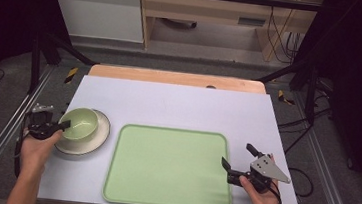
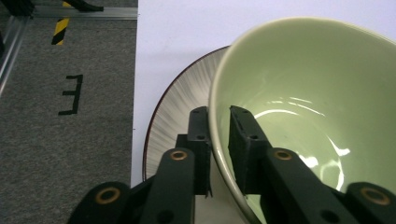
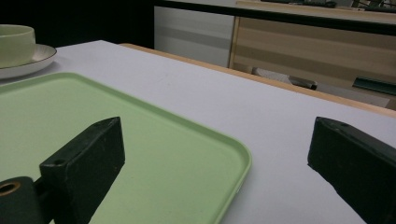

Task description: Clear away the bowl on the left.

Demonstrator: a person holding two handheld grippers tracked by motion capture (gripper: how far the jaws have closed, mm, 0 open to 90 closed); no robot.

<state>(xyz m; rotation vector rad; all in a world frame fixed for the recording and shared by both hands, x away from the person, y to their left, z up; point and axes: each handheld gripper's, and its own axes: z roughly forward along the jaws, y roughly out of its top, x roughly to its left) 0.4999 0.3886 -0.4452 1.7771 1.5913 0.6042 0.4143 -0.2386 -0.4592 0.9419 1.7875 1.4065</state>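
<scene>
A: Where's the pale green glazed ceramic bowl (image 1: pixel 79 123)?
B: On the white dark-rimmed saucer (image 1: pixel 96 141), left of the light green plastic tray (image 1: pixel 170 167).
A: And the left gripper (image 2: pixel 219 135)?
B: Clamped on the bowl's rim (one jaw inside). The right gripper (image 1: pixel 236 162), just right of the tray, gapes wide, empty.

High view: table (image 1: pixel 178 104) evenly lit from overhead, surroundings drop to near black at the left and right edges, shadows soft and short. Left gripper view is sharp, with white glare streaks inside the green bowl (image 2: pixel 303 107). Right gripper view: close black jaws slightly soft, background dim, tray (image 3: pixel 154 154) flatly lit.
</scene>
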